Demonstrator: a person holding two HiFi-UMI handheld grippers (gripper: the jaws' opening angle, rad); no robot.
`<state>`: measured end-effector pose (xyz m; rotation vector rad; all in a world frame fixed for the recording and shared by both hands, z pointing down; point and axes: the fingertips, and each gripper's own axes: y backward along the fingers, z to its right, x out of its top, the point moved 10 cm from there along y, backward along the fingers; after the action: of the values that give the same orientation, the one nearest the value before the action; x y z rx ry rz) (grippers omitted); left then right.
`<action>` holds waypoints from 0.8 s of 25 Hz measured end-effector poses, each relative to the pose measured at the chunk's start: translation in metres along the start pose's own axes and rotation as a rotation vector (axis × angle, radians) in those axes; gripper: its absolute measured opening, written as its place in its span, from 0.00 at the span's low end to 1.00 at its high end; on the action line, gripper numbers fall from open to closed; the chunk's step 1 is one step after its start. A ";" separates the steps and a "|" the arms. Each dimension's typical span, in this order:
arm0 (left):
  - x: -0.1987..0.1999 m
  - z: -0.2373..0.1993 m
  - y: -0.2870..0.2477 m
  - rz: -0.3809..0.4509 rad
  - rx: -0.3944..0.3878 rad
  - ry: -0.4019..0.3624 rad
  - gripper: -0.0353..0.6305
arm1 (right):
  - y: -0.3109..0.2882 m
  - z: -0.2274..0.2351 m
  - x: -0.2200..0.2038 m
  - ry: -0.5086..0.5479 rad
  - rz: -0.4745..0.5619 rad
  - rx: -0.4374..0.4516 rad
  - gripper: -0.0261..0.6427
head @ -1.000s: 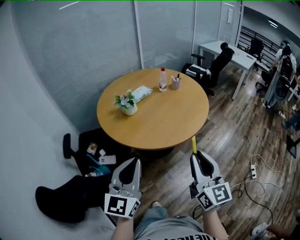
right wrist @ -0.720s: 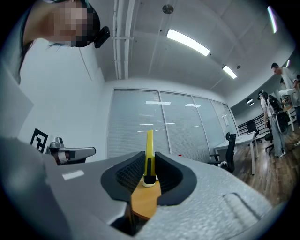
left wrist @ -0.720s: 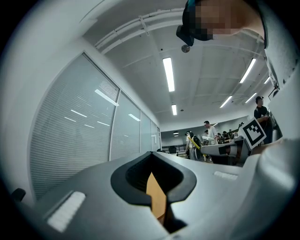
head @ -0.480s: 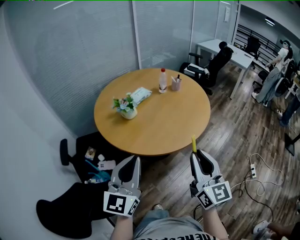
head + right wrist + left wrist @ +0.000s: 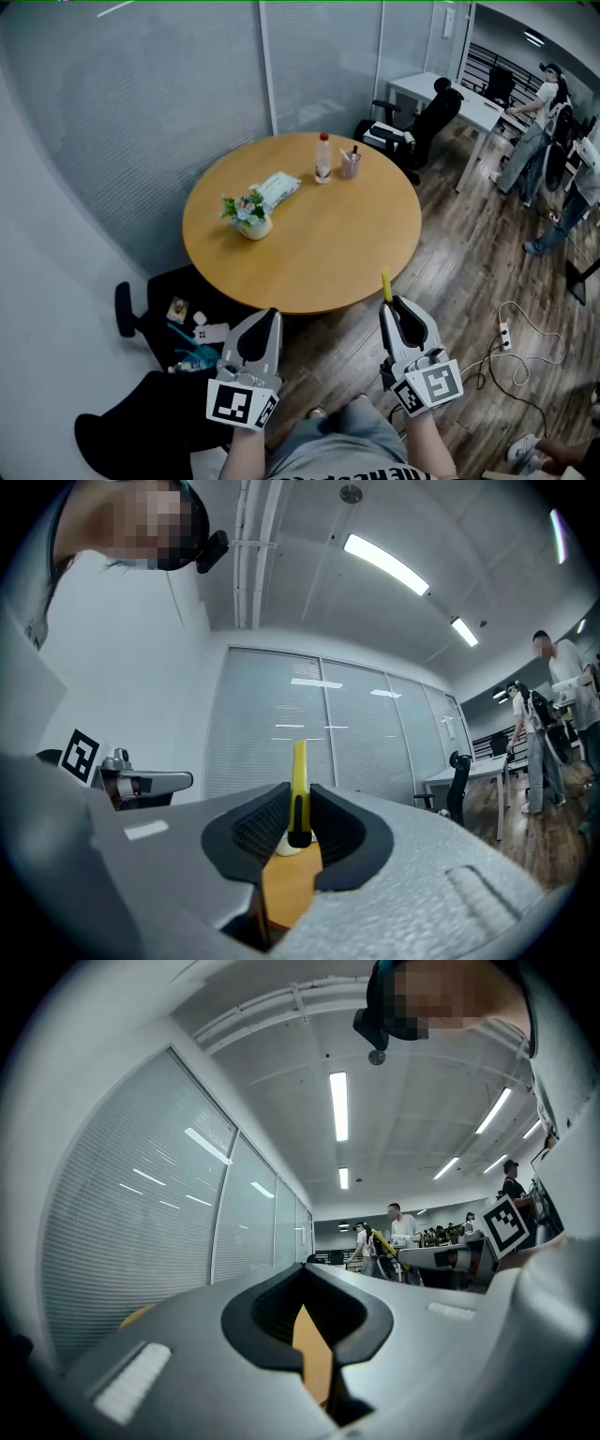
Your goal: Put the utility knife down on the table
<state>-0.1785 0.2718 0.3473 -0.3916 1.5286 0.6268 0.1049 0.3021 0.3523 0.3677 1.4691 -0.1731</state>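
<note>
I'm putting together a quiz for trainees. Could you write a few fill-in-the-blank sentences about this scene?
1. The utility knife in the right gripper is ____ in colour.
2. The top of the table is ____ in shape.
3. The left gripper, fingers together, holds ____.
4. The bottle has a ____ cap.
Missing words: yellow; round; nothing; red.

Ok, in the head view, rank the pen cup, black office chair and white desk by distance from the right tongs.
From the right tongs:
1. Pen cup, far side of the round table.
2. Black office chair, just beyond the table.
3. White desk, farthest, behind the chair.
</note>
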 end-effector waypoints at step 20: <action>-0.012 -0.037 -0.053 -0.013 0.061 0.010 0.07 | -0.082 0.035 -0.011 -0.026 -0.014 0.075 0.14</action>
<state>-0.1750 0.2060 0.3501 -0.3585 1.5502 0.5672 0.1093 0.2124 0.3540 0.4147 1.4428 -0.2442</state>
